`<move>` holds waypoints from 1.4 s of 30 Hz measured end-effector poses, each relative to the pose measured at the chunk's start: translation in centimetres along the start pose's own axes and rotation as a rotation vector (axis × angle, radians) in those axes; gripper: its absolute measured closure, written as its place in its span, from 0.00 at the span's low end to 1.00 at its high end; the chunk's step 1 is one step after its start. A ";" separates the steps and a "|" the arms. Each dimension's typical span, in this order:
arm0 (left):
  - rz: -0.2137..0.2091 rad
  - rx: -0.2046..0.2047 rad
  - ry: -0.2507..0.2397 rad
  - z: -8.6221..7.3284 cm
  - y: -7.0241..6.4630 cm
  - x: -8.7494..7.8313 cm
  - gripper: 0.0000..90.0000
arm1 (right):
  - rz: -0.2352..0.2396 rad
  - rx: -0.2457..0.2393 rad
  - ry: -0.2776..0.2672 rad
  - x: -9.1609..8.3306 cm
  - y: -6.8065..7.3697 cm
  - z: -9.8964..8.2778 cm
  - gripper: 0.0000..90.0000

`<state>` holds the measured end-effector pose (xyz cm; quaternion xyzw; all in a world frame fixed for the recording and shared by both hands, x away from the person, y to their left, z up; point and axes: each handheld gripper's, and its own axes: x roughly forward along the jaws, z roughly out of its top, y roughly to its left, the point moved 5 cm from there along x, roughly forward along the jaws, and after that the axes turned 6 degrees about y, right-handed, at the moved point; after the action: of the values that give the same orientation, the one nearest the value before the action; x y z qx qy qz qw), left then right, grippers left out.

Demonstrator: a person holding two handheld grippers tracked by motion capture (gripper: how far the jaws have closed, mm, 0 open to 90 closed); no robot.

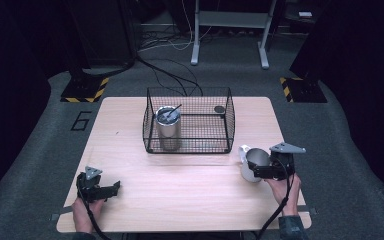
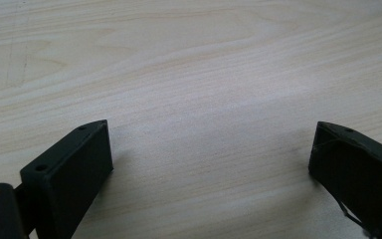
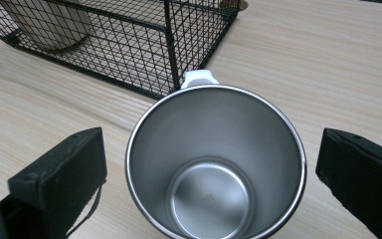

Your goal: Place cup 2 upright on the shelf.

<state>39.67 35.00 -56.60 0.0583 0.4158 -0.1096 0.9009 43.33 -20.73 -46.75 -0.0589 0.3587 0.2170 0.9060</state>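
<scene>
Steel mug (image 3: 214, 164), white-handled, stands on the table (image 1: 190, 190) near its right edge, just outside the wire basket (image 1: 189, 120). My right gripper (image 3: 214, 164) has its jaws spread wide either side of it, not touching. I judge the grasp is next: close squarely on the wall. My left gripper (image 2: 211, 149) idles, jaws wide.

Both grippers black: left gripper (image 1: 111, 189), right gripper (image 1: 253, 171); grey three-cornered top plates, blocky screw-holed jaws, trailing black cables.
</scene>
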 end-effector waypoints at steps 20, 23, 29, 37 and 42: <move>0.000 -0.001 -0.001 0.0 0.0 0.0 0.04 | 0.017 0.018 0.056 2.6 -0.3 -0.6 0.00; 0.000 0.000 0.000 0.0 0.0 0.0 0.04 | 0.015 0.017 0.053 2.8 -0.4 -0.8 0.00; -0.001 0.001 0.001 0.0 0.0 0.0 0.04 | -0.003 0.013 0.038 2.7 -0.1 -0.8 0.05; 0.001 0.000 0.000 0.0 0.0 0.0 0.04 | -0.014 0.009 0.029 2.6 0.0 -0.9 0.06; 0.001 -0.001 -0.001 0.0 0.0 0.0 0.04 | 0.003 0.016 0.018 2.3 0.1 -0.8 0.06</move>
<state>39.68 35.00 -56.61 0.0582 0.4155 -0.1092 0.9012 44.33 -20.05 -48.88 -0.0531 0.3685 0.2150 0.9029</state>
